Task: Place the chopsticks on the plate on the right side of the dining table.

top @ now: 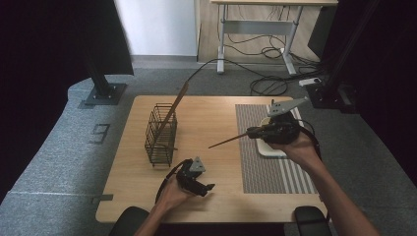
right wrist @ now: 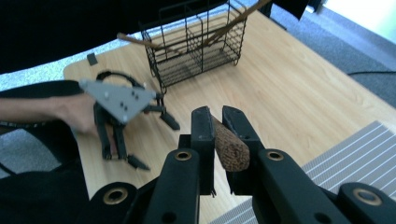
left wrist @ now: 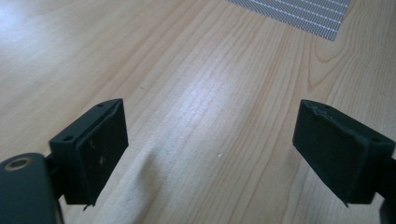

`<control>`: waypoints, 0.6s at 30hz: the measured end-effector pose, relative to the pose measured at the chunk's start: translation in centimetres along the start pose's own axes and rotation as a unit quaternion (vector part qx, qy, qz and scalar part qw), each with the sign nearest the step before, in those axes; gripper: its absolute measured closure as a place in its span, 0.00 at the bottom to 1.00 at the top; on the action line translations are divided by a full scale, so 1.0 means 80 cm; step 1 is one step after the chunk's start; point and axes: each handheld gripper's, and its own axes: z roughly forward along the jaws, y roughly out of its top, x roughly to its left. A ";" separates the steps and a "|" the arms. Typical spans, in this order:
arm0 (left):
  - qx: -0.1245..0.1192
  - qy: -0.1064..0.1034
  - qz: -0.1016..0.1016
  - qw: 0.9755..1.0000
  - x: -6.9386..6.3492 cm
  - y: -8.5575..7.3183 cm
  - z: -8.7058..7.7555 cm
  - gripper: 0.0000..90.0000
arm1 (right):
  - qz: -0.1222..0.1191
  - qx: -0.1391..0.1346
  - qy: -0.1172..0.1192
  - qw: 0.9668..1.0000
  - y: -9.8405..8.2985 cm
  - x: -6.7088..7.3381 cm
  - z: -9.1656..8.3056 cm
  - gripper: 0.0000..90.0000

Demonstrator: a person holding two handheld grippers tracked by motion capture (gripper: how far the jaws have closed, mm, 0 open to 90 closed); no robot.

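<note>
A black wire basket (top: 161,135) stands on the left half of the wooden table (top: 216,110), with a long wooden stick (top: 174,105) leaning out of it. My right gripper (top: 253,132) hovers over the striped placemat's left edge, shut on the thick end of another wooden stick (top: 228,141) whose thin tip points left. In the right gripper view the jaws (right wrist: 215,116) clamp that brown end (right wrist: 231,149), and the basket (right wrist: 196,42) lies beyond. My left gripper (top: 206,189) is near the front edge, open. Its jaws (left wrist: 210,144) have only bare wood between them.
A grey striped placemat (top: 265,167) covers the table's right side, with a white plate (top: 269,147) on it under my right hand. Black stand bases (top: 103,93) and floor cables (top: 268,86) lie beyond the table. Two chair armrests (top: 310,216) sit at the front edge.
</note>
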 end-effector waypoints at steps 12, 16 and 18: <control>-0.030 -0.003 0.008 0.999 0.007 0.003 -0.017 0.22 | 0.013 0.021 0.022 0.999 -0.045 0.007 0.008 0.92; -0.041 -0.015 0.014 0.999 0.004 0.005 -0.018 0.26 | 0.015 0.026 0.035 0.999 -0.055 0.012 0.016 0.92; -0.045 -0.019 0.022 0.999 0.001 0.007 -0.018 0.29 | 0.017 0.028 0.044 0.998 -0.058 0.015 0.022 0.92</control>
